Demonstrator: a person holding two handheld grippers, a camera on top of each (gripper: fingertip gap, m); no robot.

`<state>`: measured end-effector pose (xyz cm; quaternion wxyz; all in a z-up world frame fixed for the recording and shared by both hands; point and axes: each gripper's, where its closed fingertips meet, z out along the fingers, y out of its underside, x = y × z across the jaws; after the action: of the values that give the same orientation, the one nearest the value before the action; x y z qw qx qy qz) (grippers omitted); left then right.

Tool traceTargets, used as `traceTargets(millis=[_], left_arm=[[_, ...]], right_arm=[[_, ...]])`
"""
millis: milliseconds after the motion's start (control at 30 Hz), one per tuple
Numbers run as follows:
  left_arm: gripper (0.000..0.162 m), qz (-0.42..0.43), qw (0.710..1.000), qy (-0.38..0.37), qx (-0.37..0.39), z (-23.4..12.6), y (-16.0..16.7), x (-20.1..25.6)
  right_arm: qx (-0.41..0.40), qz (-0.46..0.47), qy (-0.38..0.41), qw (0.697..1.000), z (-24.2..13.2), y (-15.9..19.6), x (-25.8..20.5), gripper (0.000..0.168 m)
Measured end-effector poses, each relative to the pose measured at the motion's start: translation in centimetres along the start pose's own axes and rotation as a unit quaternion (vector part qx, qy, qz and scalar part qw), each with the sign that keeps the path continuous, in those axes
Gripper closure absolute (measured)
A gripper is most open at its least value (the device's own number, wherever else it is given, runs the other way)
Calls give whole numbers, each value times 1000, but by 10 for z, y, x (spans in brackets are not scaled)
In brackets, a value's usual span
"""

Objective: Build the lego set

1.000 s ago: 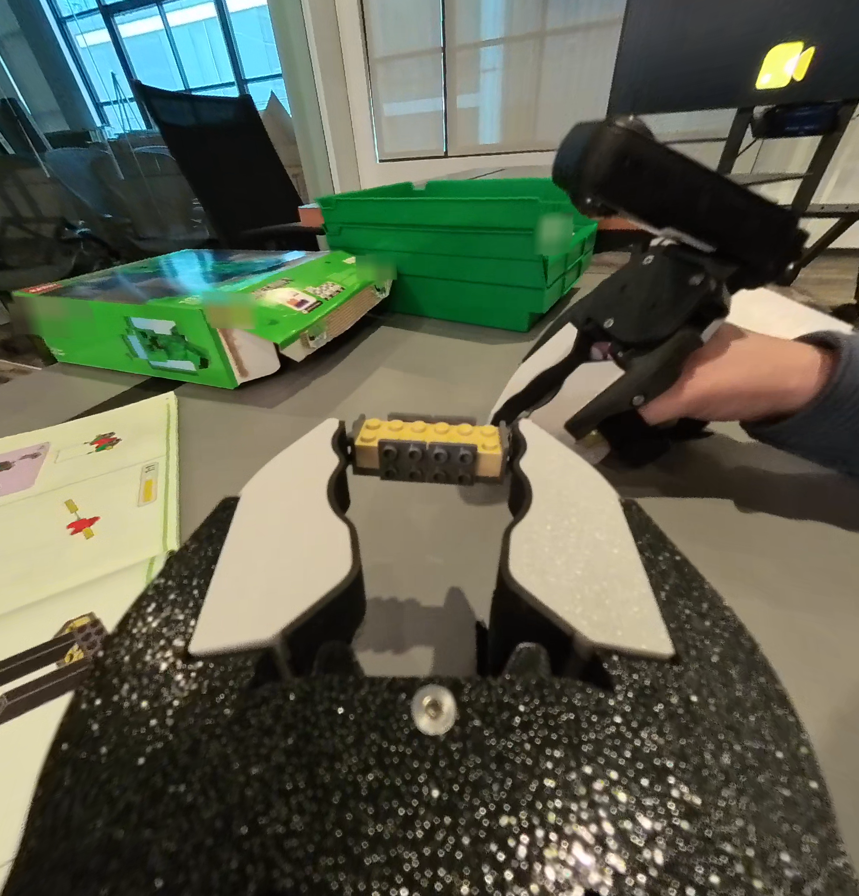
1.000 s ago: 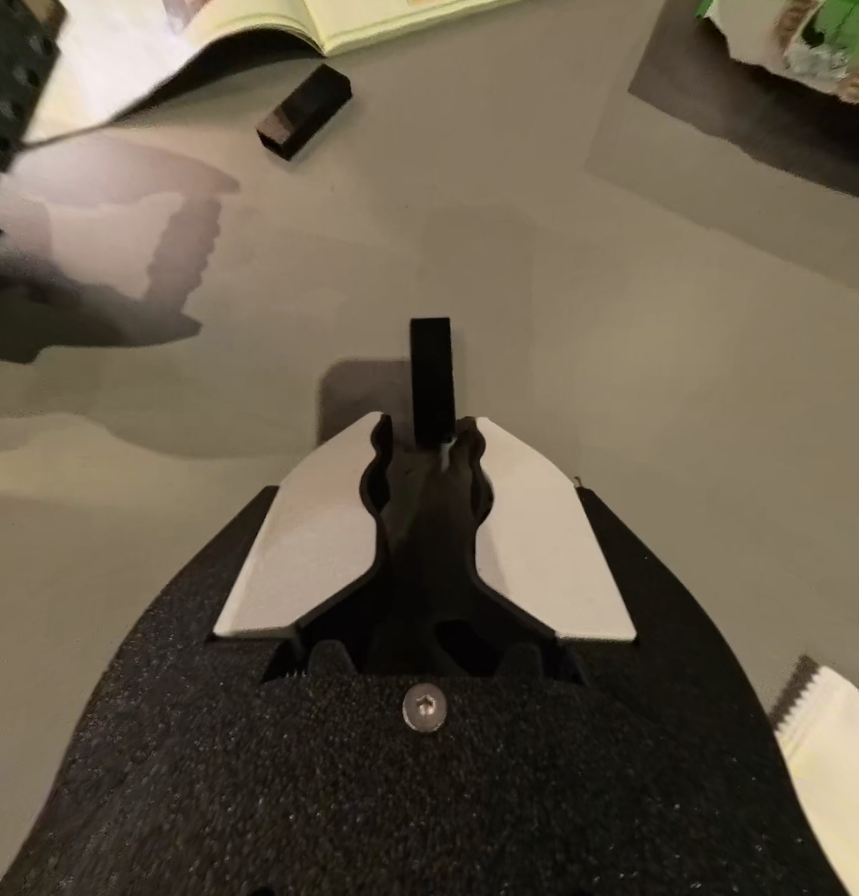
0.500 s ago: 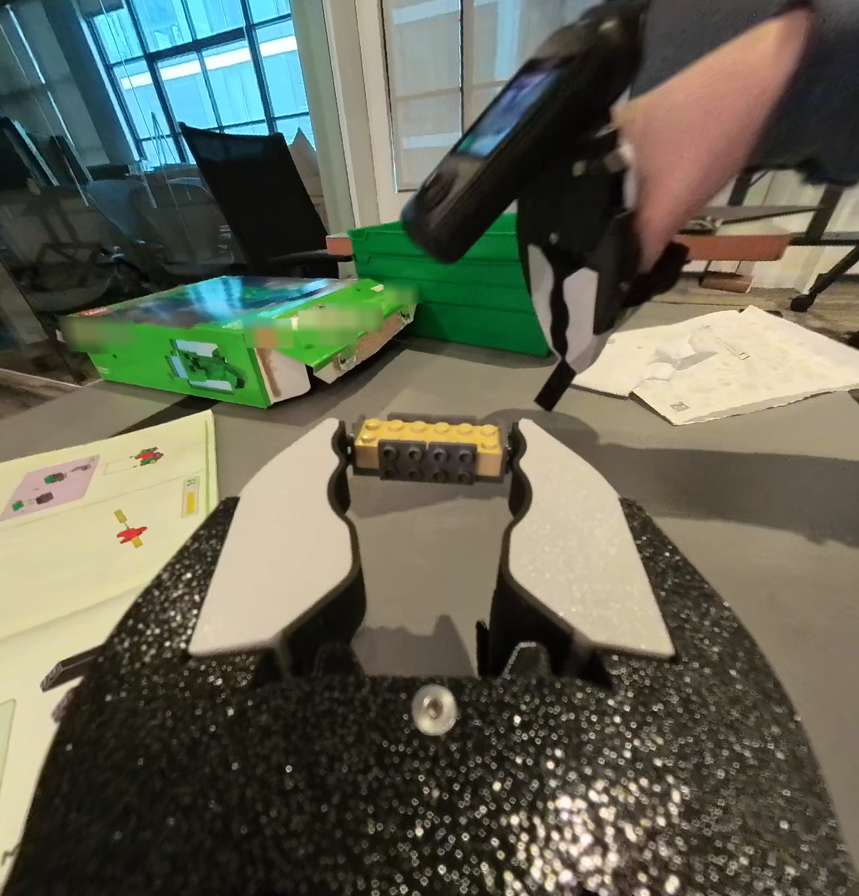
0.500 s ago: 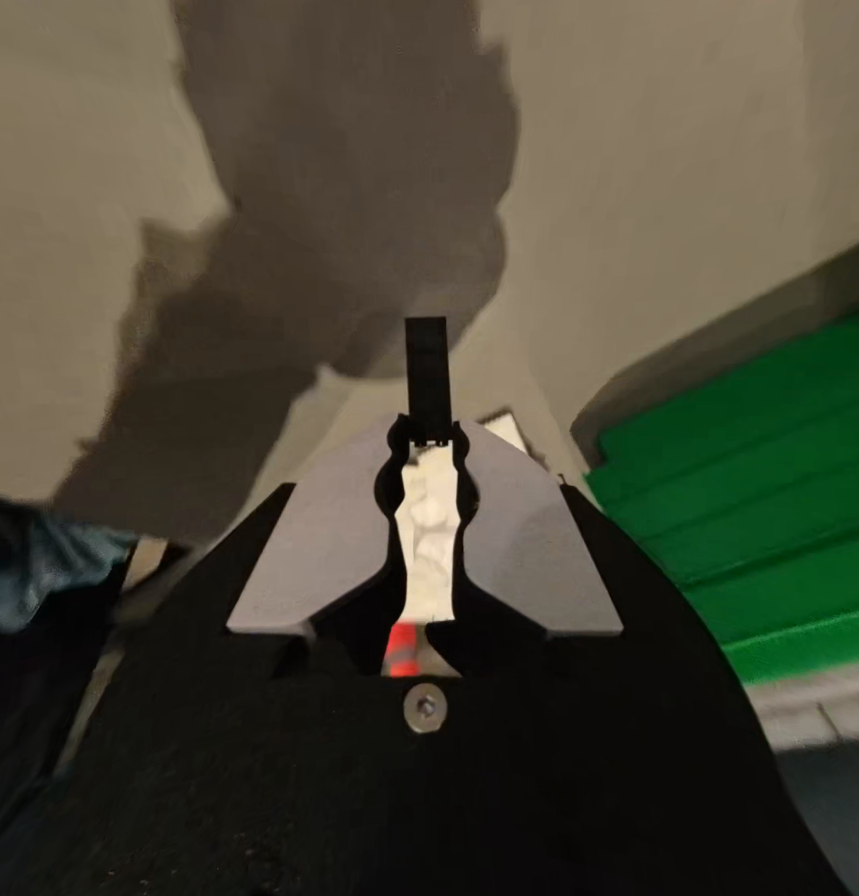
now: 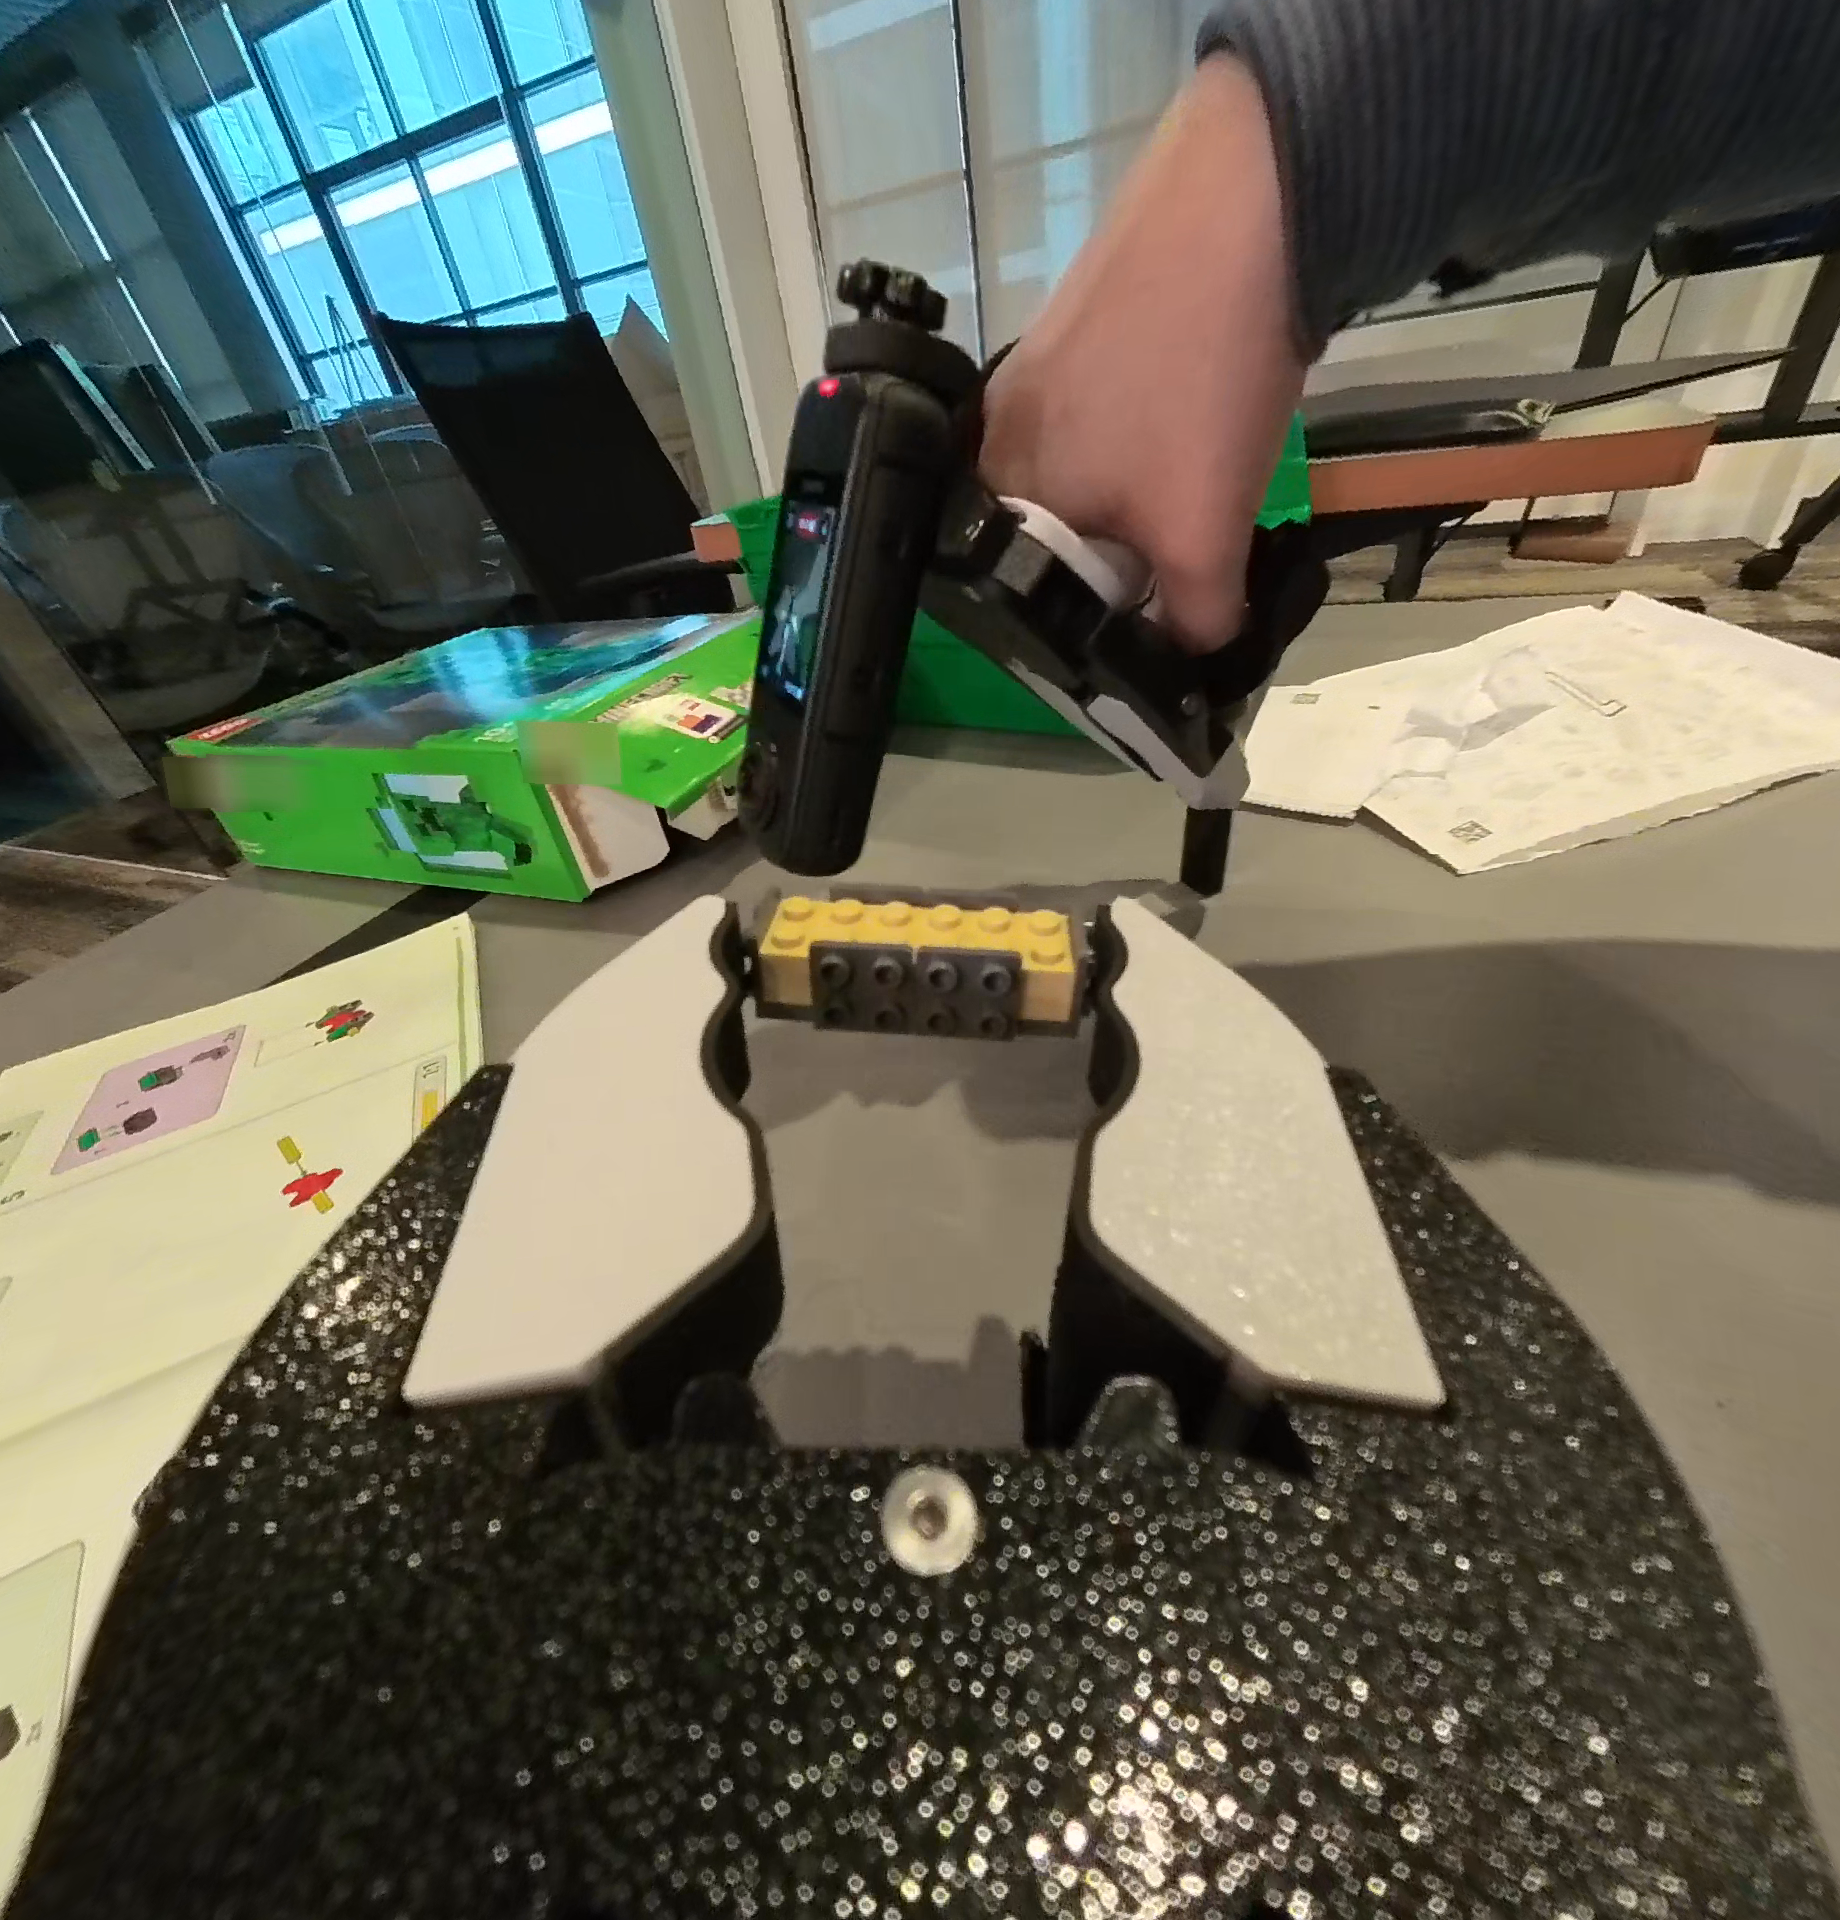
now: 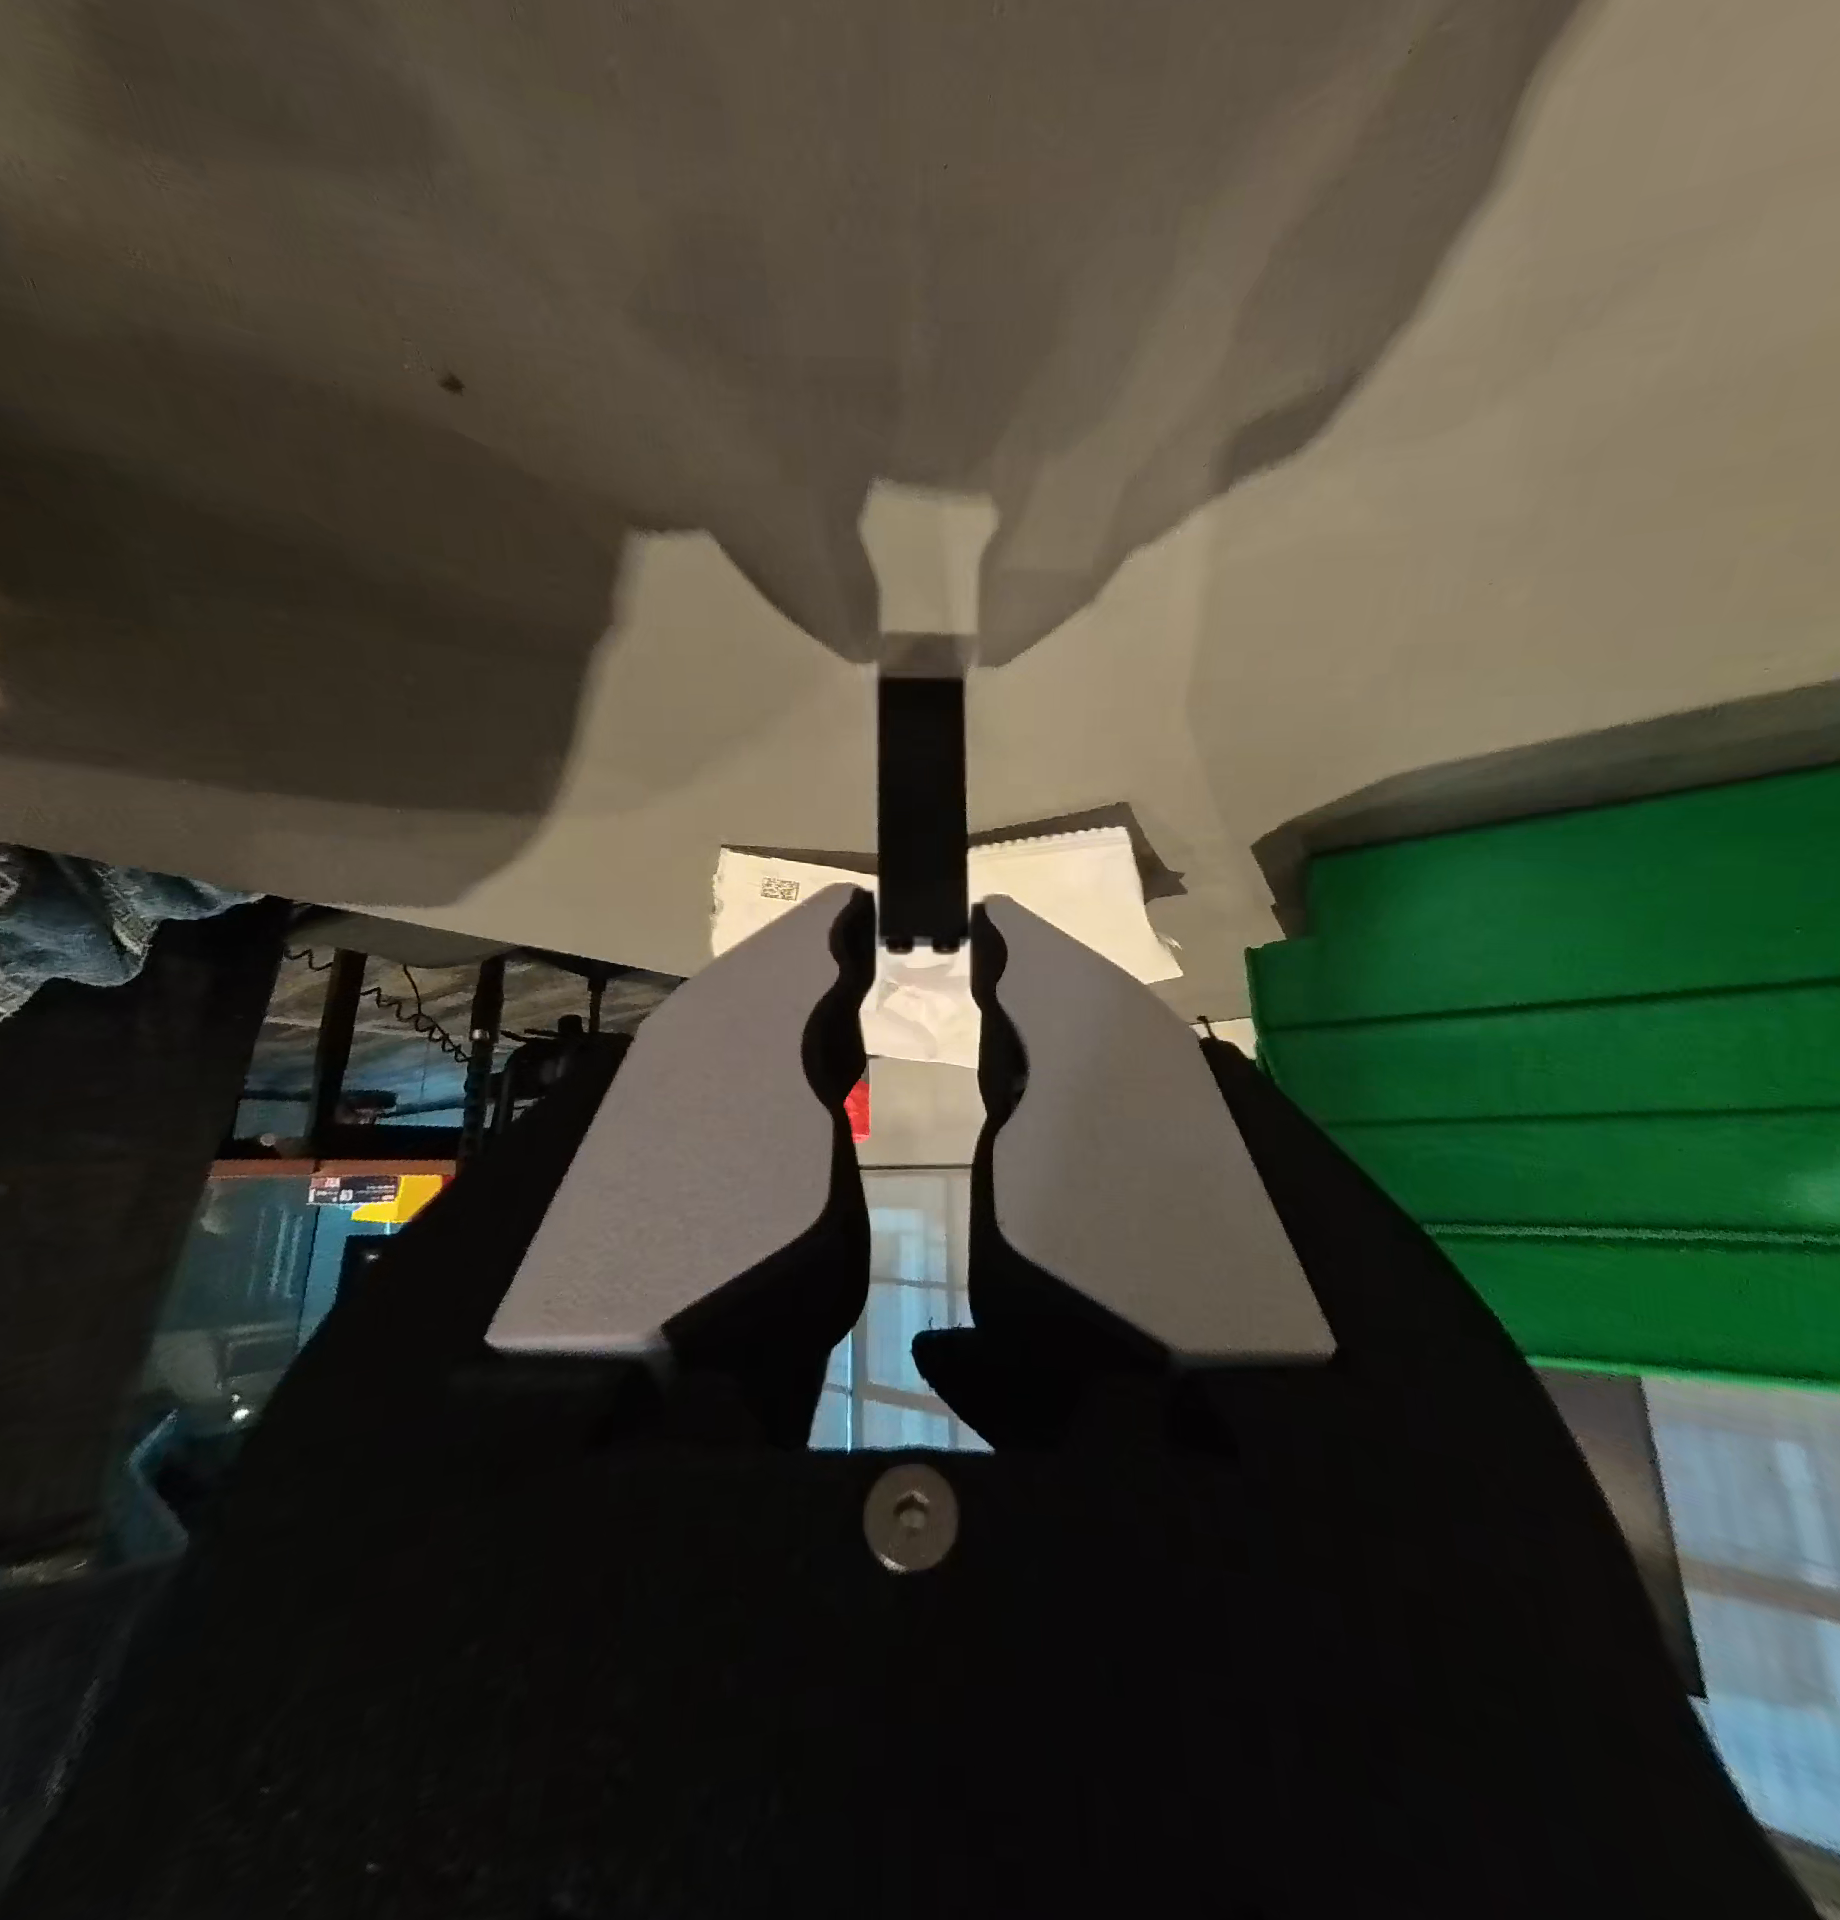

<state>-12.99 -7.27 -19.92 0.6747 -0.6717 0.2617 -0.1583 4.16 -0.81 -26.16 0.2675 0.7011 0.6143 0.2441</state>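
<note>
My left gripper (image 5: 918, 961) is shut on a yellow brick with dark grey bricks on its front face (image 5: 921, 971), held just above the grey table (image 5: 1518, 1091). My right gripper (image 6: 923, 920) is shut on a long black brick (image 6: 923, 800) that sticks out past the fingertips, with its far end at the table. In the left wrist view the right gripper (image 5: 1202, 779) is held by a hand just behind and right of the yellow brick, pointing steeply down, and the black brick (image 5: 1205, 847) stands upright there.
An open instruction booklet (image 5: 199, 1164) lies left. A green set box (image 5: 459, 769) and stacked green trays (image 6: 1581, 1091) sit behind. White paper sheets (image 5: 1560, 727) lie at the right. Chairs and windows stand beyond the table. One gripper's finger ends stand about 20 centimeters off the other's.
The right gripper lifted the black brick off the table, swung over and now points steeply down behind the yellow brick. The left gripper stayed almost still with its brick.
</note>
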Motion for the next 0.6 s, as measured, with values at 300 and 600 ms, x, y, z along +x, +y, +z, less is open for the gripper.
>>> traceTargets(millis=[300, 600], left_arm=[[98, -8, 1000, 0, 1, 0, 1, -1], [98, -6, 1000, -1, 1, 0, 1, -1]], right_arm=[[23, 0, 24, 999, -2, -2, 1, 140], [136, 41, 74, 987, -29, 17, -7, 134]])
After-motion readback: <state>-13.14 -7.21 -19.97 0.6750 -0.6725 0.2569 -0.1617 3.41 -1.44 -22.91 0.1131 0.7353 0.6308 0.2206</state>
